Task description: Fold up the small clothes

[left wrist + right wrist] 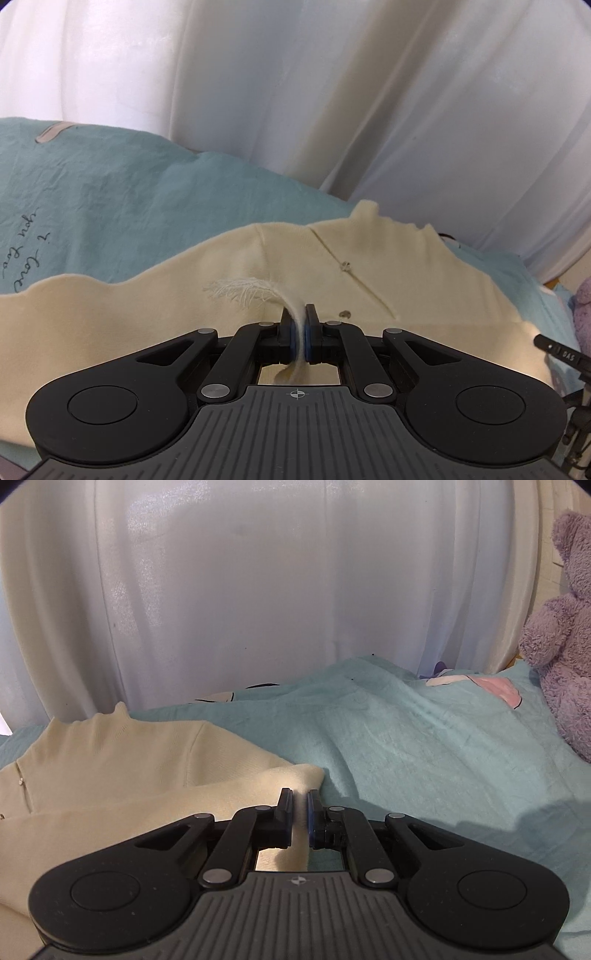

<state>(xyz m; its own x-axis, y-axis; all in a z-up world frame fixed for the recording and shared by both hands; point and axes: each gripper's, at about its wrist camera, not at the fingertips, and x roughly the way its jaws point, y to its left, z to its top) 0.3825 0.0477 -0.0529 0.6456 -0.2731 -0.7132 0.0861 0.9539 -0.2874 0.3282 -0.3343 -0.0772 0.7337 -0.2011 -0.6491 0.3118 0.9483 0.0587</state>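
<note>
Pinched tight in the left gripper (299,325) is a cream fold of the cream sweater (147,317), its frayed white fringe (243,291) spilling out just ahead and left of the tips, probably so that side can be lifted and carried over. Ahead of both tools the garment lies spread on the teal bedsheet (406,746). To the right, the right gripper (300,808) is nearly closed over the sweater's edge; whether its pads bite the cloth I cannot tell. Far right of it sits a purple teddy bear (565,627)
</note>
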